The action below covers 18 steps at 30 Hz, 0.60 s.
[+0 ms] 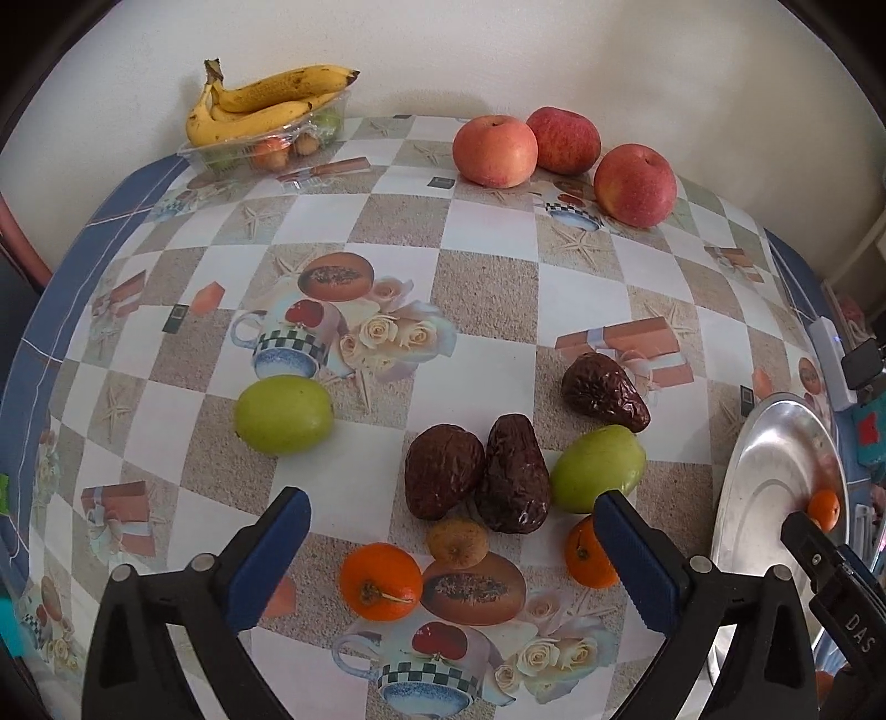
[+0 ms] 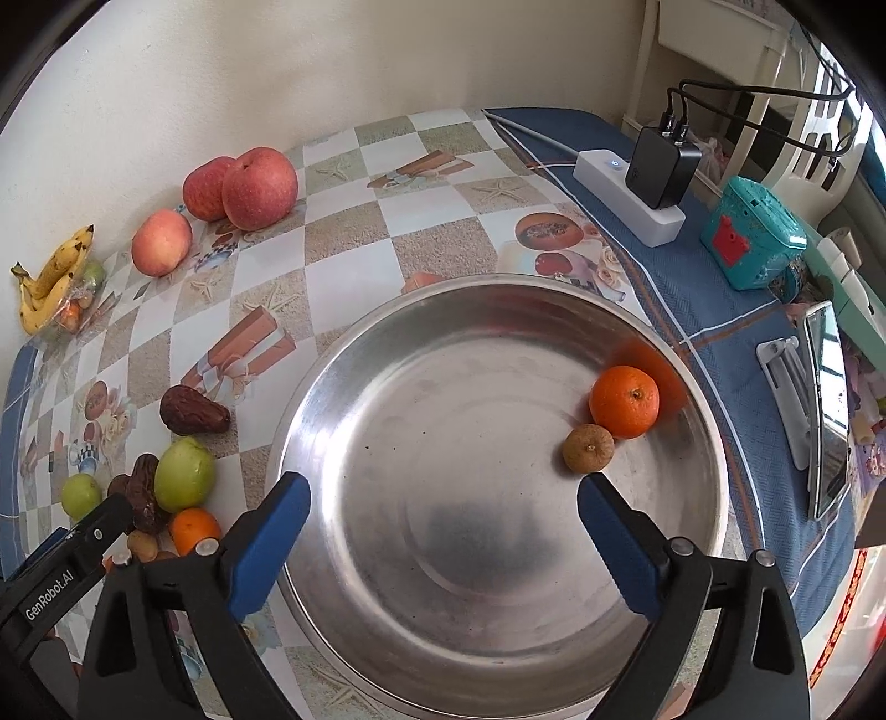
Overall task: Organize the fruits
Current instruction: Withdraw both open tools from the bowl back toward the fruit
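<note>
Table [image 1: 498, 243] under a checkered printed oilcloth, blue cloth at the edges, pushed against a cream wall [image 1: 498, 50]; right wrist view upper right: white power strip [image 2: 626, 194] with black charger, teal box [image 2: 753, 238], phone on a stand [image 2: 828, 410].

Steel bowl [image 2: 470, 443] fills centre of the right view; inside, right side: one mandarin [image 2: 624, 401] touching a small brown fruit [image 2: 588, 448].

Left view: banana bunch [image 1: 266, 99] on a clear tray upper left; three apples [image 1: 559, 155] top centre-right; lower centre cluster: three wrinkled dark fruits [image 1: 482, 471], two green fruits [image 1: 282, 414], two mandarins [image 1: 380, 580], one small brown fruit [image 1: 458, 541].

Left gripper [image 1: 451, 545] spread wide, empty, low over the cluster; right gripper [image 2: 443, 531] spread wide, empty, over the bowl's near half.
</note>
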Available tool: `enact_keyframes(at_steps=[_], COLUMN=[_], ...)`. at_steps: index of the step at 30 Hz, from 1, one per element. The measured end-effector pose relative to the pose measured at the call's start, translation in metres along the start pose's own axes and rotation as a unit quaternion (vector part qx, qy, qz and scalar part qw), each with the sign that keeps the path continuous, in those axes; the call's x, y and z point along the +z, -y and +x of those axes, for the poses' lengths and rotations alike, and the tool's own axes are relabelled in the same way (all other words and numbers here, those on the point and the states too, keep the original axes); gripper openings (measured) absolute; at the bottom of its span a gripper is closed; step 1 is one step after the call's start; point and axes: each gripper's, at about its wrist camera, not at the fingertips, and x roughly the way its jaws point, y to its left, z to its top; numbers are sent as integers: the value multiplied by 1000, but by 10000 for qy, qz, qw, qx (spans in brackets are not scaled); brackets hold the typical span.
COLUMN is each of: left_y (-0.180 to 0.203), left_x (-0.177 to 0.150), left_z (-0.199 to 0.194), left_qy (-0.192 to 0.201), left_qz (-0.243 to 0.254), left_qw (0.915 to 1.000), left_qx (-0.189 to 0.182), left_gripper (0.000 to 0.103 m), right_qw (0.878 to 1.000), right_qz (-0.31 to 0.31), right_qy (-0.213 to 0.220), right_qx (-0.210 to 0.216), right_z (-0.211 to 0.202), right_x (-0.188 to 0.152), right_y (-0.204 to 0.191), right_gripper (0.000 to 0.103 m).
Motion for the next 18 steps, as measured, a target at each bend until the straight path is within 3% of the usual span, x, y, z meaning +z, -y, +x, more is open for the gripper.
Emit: enact_keyframes(at_steps=[11,18], left_y=[-4,-20], left_x=[0,3], left_z=[-2,-14], left_qy=[33,255], left_qz=[43,16], left_qw=[9999,9995], left_qx=[114,167], left_gripper=[103,103], right_qw=[9999,9982], right_qz=[33,33], right_qy=[-17,183], right_qx=[115,566], right_z=[0,-13], right_x=[-3,-5], right_y=[-2,-12], right_gripper=[97,97])
